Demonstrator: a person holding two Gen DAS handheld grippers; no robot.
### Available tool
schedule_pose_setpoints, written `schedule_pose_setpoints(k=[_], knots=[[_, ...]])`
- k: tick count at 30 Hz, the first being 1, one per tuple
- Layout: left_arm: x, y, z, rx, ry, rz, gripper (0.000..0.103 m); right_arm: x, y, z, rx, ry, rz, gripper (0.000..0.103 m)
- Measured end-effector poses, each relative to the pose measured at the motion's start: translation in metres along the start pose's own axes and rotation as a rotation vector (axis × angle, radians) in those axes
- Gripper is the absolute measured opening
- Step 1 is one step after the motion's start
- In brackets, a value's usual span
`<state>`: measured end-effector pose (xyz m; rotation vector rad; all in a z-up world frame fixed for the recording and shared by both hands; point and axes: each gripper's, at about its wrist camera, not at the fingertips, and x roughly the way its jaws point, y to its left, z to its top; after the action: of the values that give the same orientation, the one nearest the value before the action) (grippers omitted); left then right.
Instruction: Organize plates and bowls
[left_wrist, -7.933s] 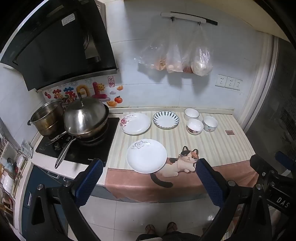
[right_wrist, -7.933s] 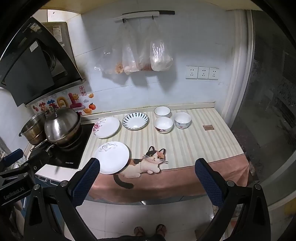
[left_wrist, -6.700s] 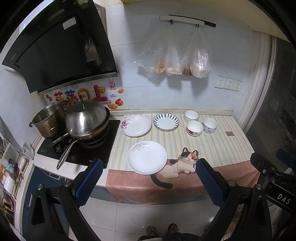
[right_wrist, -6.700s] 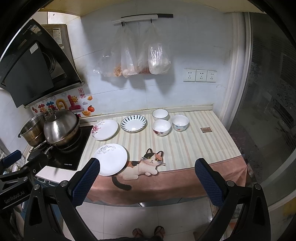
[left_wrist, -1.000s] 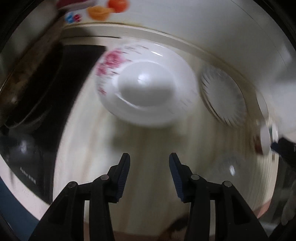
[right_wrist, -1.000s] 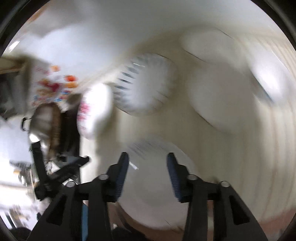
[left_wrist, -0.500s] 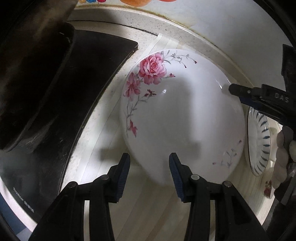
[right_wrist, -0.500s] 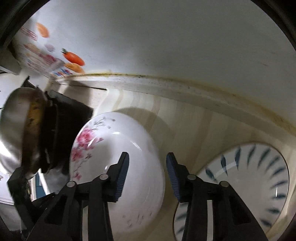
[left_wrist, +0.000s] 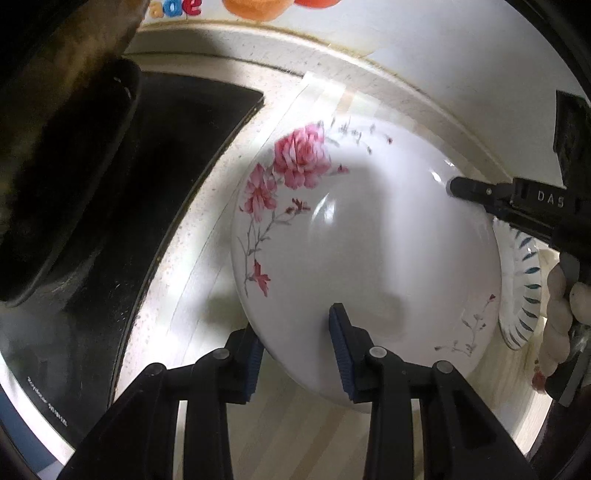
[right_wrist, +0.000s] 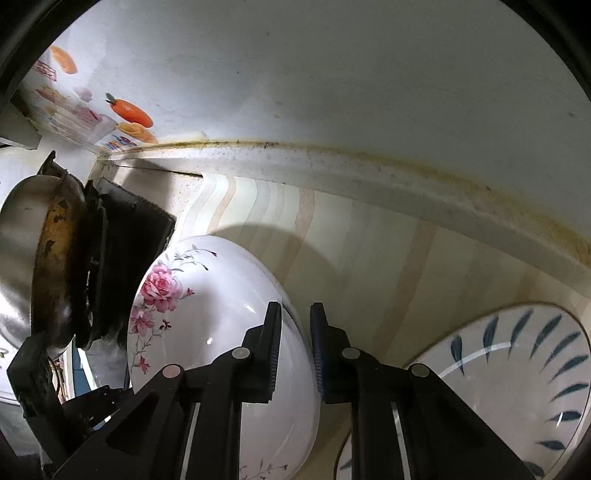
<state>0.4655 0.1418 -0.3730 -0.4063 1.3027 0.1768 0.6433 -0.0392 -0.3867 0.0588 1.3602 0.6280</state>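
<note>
**Glossy white plate caught at two edges**

Ribbed blue pads line the black fingers of both grippers. The left gripper (left_wrist: 295, 347) straddles the near rim of the rose plate (left_wrist: 369, 240): one pad sits under the edge, the other rests on the smooth upper face, and the jaws are closing with the rim between them. The right gripper (right_wrist: 295, 347) straddles the opposite rim of the same plate (right_wrist: 207, 332), its jaws also closing, the gap between them narrow and the thin edge running through it; whether the pads already press on the china cannot be told.

The plate is round, shallow and shiny, with a pink rose spray on one side and a faint grey sprig on the other. It lies on a striped cream mat (left_wrist: 288, 435), just beside the black cooktop (left_wrist: 155, 177). A second plate (right_wrist: 517, 376), white with dark blue leaf strokes around its rim, lies next to it.

Both grippers point steeply down at the counter. In the left view a hand (left_wrist: 561, 310) wraps the right gripper's handle. A scorched steel pan (right_wrist: 40, 266) sits on the cooktop, and fruit stickers (right_wrist: 129, 110) dot the pale wall.
</note>
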Motion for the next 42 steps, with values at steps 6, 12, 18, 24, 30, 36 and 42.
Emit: schedule_pose_setpoints(k=[6,12,18,24,30,36,42], knots=[[-0.029,-0.015,-0.008,0.06,-0.032,-0.014,0.032,-0.036,-0.003,-0.022,0.027,-0.049,0.03,0.018],[-0.068,-0.041,-0.019,0.164,-0.047,-0.049,0.032,-0.099,-0.005,-0.063,0.066,-0.117,0.042,0.018],[-0.085,-0.072,-0.042,0.301,-0.021,-0.094,0.032,-0.162,-0.021,-0.135,0.134,-0.17,0.013,0.018],[-0.073,-0.101,-0.08,0.4,0.058,-0.115,0.032,-0.188,-0.054,-0.208,0.252,-0.174,0.001,0.018],[-0.048,-0.122,-0.116,0.488,0.14,-0.086,0.032,-0.185,-0.085,-0.28,0.368,-0.148,-0.002,0.018],[-0.028,-0.138,-0.14,0.534,0.186,-0.031,0.032,-0.171,-0.102,-0.327,0.436,-0.135,-0.01,0.018],[-0.014,-0.145,-0.147,0.555,0.206,0.0,0.032,-0.159,-0.11,-0.338,0.459,-0.12,-0.012,0.018]])
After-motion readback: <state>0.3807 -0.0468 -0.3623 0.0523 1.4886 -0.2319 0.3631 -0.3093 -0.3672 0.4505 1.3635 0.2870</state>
